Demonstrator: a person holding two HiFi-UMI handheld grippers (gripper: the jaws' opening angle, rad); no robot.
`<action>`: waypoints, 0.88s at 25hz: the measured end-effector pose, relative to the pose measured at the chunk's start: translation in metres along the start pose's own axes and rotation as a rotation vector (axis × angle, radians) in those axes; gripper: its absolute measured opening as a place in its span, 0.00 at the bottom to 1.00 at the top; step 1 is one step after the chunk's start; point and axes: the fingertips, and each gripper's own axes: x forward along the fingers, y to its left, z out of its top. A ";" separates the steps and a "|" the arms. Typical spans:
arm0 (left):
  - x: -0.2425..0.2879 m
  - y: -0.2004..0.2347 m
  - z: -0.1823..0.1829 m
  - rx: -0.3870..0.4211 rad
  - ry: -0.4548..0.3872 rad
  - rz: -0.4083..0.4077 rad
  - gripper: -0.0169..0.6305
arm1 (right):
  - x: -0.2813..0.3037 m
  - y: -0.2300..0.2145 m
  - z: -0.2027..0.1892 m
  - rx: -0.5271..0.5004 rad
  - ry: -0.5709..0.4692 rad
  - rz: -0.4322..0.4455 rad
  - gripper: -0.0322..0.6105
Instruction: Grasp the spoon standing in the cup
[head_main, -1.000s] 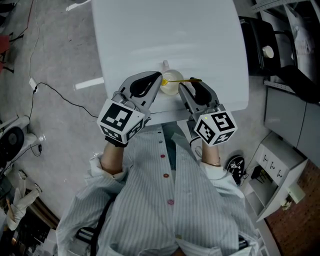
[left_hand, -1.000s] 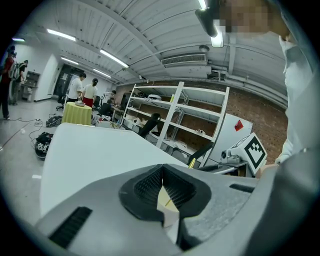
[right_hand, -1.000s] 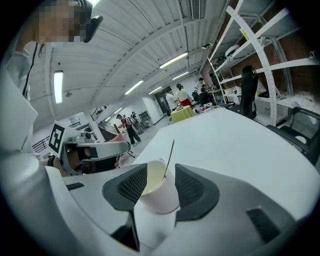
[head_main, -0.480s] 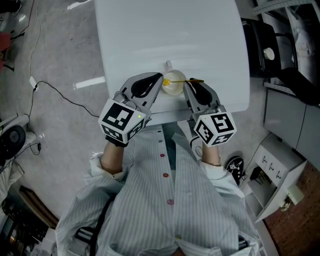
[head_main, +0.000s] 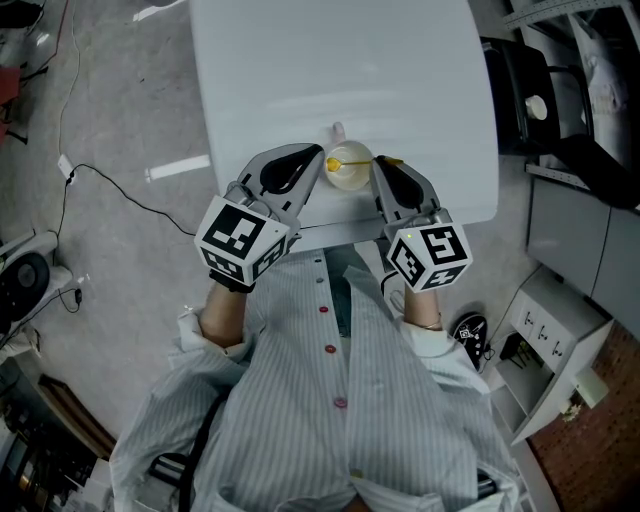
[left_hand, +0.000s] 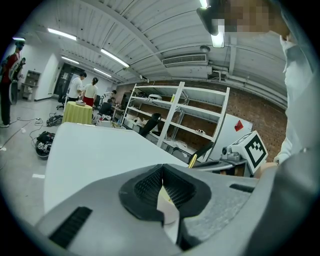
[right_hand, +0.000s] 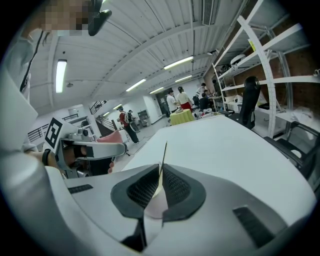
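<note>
With the cup (head_main: 351, 184) pinched steady by the left hand-held gripper (head_main: 319, 160), the spoon (head_main: 356, 161) handle should be kept centred while the jaws of the right hand-held gripper (head_main: 383, 166) are closing on it.

Person: pale striped shirt (head_main: 340, 420), dark red buttons (head_main: 331, 350), sleeves cuffed at wrists. Left gripper (head_main: 318, 160) and right gripper (head_main: 381, 166): grey shells, black ribbed pads, black-on-white marker cubes (head_main: 243, 240).

Gold spoon (head_main: 334, 164), pale white cup (head_main: 352, 179), white table (head_main: 300, 60)

The right gripper (head_main: 383, 166) hides the handle end of the spoon (head_main: 334, 164).
</note>
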 end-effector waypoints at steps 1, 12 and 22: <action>0.000 0.000 0.000 0.000 -0.001 0.001 0.04 | 0.000 0.000 0.000 0.002 0.000 0.002 0.09; -0.005 0.002 0.010 0.007 -0.027 0.014 0.04 | 0.000 0.010 0.007 0.019 0.001 0.047 0.07; -0.011 -0.001 0.026 0.028 -0.060 0.025 0.04 | -0.009 0.015 0.023 0.005 -0.021 0.063 0.07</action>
